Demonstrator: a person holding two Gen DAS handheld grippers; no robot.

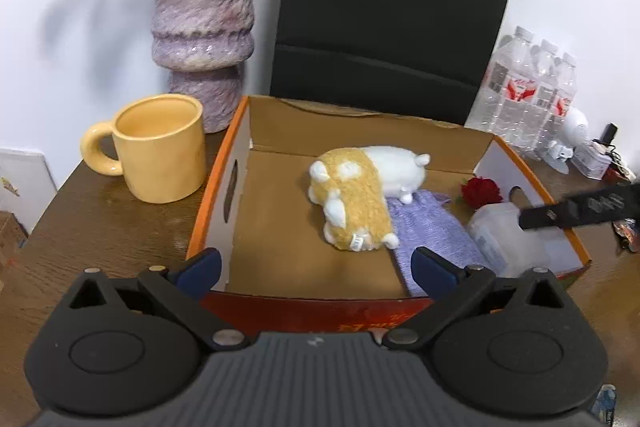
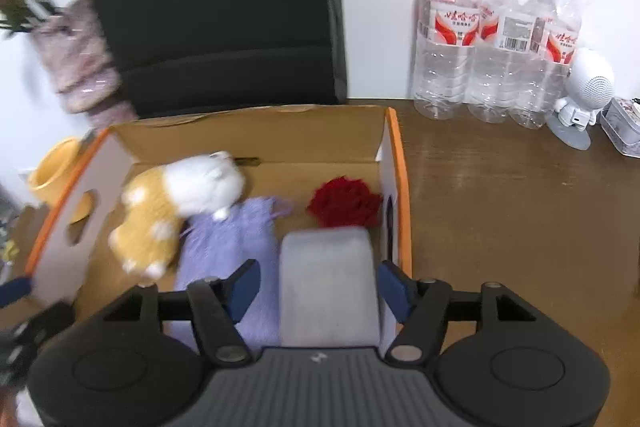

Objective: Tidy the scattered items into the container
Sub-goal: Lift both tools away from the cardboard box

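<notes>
An open cardboard box [image 1: 240,163] with orange rims stands on the wooden table; it also shows in the right wrist view [image 2: 396,163]. Inside lie a yellow-and-white plush toy [image 1: 356,195] [image 2: 184,203], a lilac knitted cloth [image 1: 432,231] [image 2: 228,239], a red fabric flower [image 1: 480,191] [image 2: 344,203] and a translucent white plastic container [image 1: 500,239] [image 2: 328,287]. My left gripper [image 1: 316,267] is open and empty at the box's near wall. My right gripper [image 2: 320,287] is open, its fingers either side of the white container without touching it; one finger [image 1: 576,211] shows in the left wrist view.
A yellow mug [image 1: 156,147] and a purple vase [image 1: 204,27] with flowers stand left of the box. A black chair back [image 1: 392,11] rises behind it. Three water bottles [image 2: 496,43], a white robot figurine [image 2: 584,95] and small items stand at the right.
</notes>
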